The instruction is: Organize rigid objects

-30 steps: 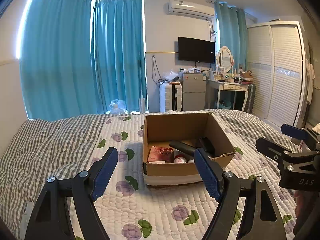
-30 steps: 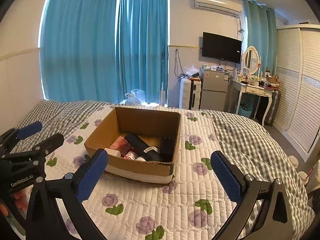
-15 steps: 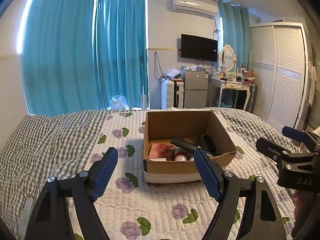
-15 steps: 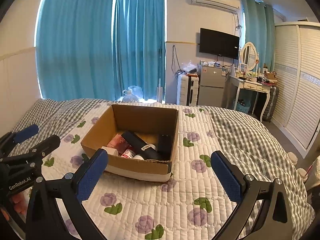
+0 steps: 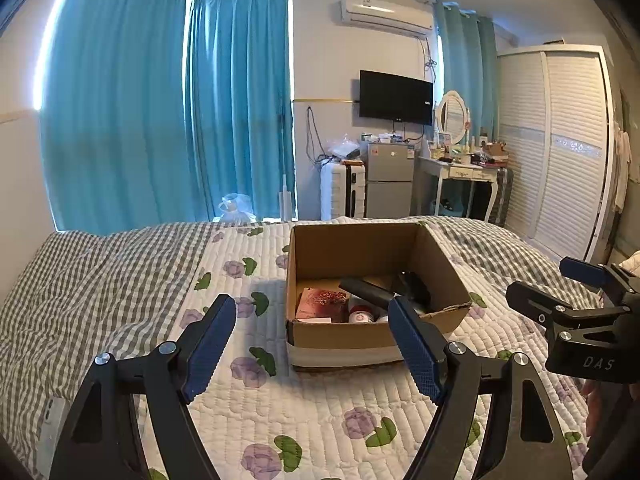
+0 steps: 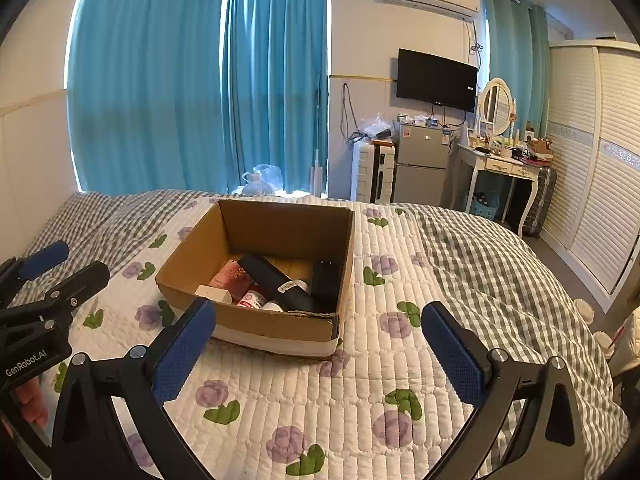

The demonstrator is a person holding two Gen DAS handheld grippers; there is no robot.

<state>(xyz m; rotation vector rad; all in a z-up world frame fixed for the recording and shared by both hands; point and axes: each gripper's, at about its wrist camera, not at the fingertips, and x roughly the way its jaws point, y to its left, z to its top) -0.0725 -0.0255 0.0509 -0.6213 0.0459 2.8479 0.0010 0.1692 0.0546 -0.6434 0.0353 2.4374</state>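
An open cardboard box sits on the quilted bed. Inside lie a long black cylinder, a black block, a pink packet, a white box and small round containers. My left gripper stands open just short of the box's near wall, nothing between its fingers. My right gripper is open too, in front of the box's near right corner. The other gripper shows at each view's edge.
The floral white quilt and grey checked blanket cover the bed. Beyond the foot of the bed stand teal curtains, a white suitcase, a small fridge, a dressing table and a wardrobe.
Both views have tilted or risen slightly, so the box sits a little lower in frame. Both grippers stay open; the box's contents have not moved.
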